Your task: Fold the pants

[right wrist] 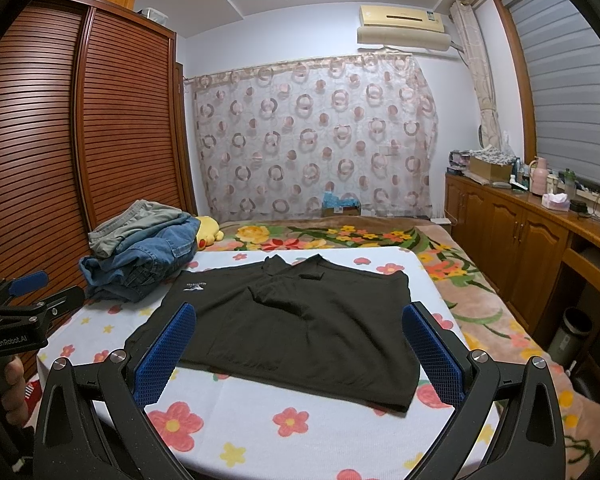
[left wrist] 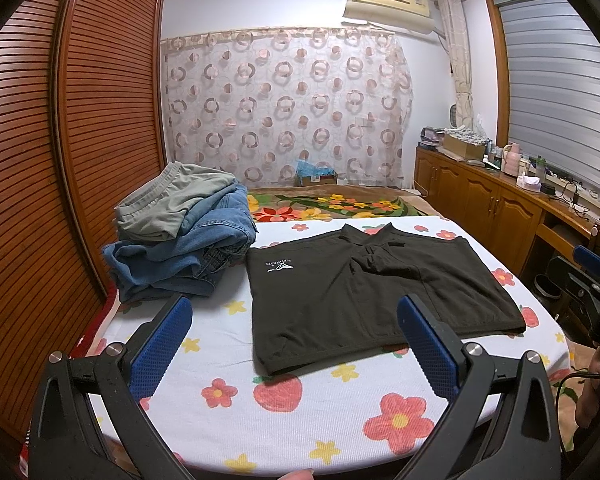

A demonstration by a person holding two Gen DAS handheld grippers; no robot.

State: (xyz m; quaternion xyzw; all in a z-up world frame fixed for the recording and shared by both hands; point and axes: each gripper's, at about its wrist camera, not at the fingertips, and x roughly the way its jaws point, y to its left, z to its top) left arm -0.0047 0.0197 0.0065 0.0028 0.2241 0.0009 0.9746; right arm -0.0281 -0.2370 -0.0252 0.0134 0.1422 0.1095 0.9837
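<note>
I have both grippers spread wide with nothing in them, the left gripper (left wrist: 294, 342) and right gripper (right wrist: 300, 350) hovering at the near edge of the tabletop (left wrist: 300, 432). The dark pants (left wrist: 364, 296) lie flat in the middle of the flowered cloth, partly folded. A pile of clothes (left wrist: 180, 240) sits at the far left, just beside them.

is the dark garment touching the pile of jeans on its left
Cannot tell. In the left wrist view the dark garment has its far corner right at the jeans pile with no visible gap, but neither view plainly shows contact.
</note>
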